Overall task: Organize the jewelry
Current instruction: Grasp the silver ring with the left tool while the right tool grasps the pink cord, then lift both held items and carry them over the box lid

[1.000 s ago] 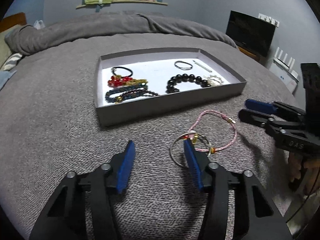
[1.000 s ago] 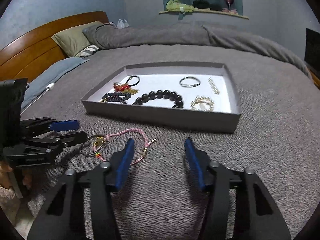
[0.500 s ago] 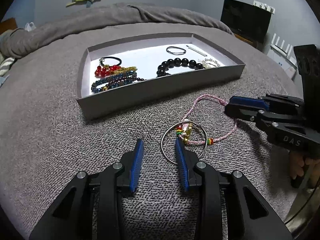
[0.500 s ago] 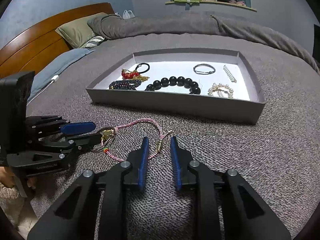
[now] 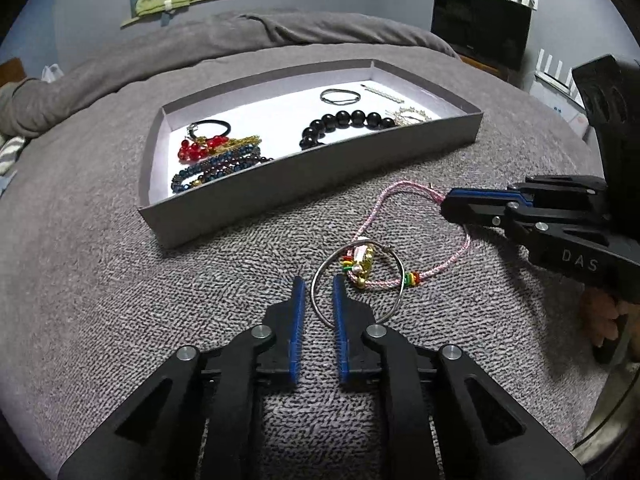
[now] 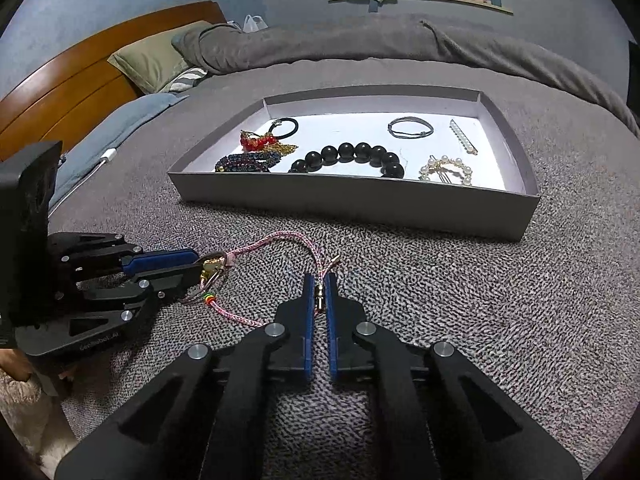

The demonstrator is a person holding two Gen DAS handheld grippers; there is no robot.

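A shallow grey cardboard tray (image 5: 304,184) sits on a bed covered by a grey woven blanket (image 5: 100,280). Inside it, on a white floor, lie a black elastic hair tie (image 6: 286,126), a red bead bracelet (image 5: 196,150), dark blue bead bracelets (image 5: 216,168), a large black bead bracelet (image 6: 352,156), a thin grey bangle (image 6: 410,127), a pearl hair clip (image 6: 463,142) and a gold pearl comb (image 6: 446,168).

In front of the tray, on the blanket, lie a thin silver metal ring bangle (image 5: 357,286) and a pink braided cord bracelet (image 5: 432,268) with gold charms and coloured beads, overlapping each other.

The left tool (image 5: 316,284) has its blue pads narrowed around the near left rim of the silver bangle, one pad inside the ring and one outside. The right tool (image 6: 319,280) is nearly closed around the gold clasp end of the pink cord, close to the tray's front wall. The two tools lie near each other, with the cord between them.
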